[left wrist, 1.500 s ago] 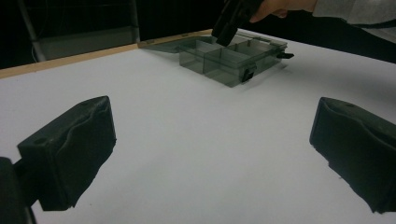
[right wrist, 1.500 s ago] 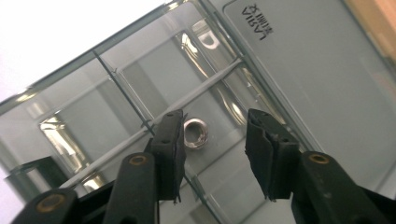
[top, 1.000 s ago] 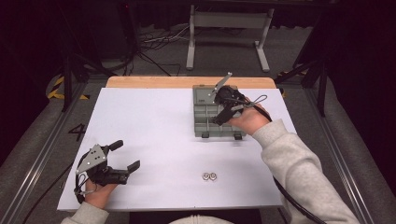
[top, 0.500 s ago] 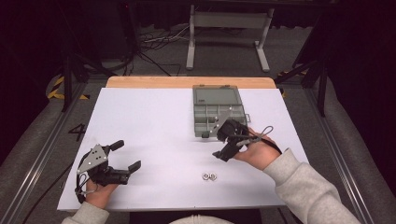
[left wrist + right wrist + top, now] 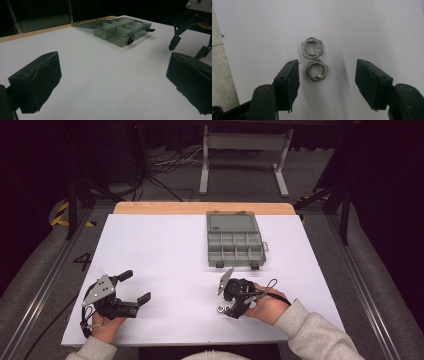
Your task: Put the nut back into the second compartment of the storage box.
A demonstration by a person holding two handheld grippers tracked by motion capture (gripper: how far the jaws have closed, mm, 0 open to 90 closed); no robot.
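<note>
White table [image 5: 165, 250], right claw [image 5: 327, 75] lowered over nuts [image 5: 317, 70], closing

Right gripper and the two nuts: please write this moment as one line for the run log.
right gripper: open, jaws just closing, astride near nut | far nut: touching it | left gripper: open, idle | compartment box: open

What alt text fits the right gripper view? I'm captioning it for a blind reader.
Two hex nuts, the nearer nut and the farther nut, lie touching on a white table. The right tongs stand open around the nearer one, pads apart from it.
</note>
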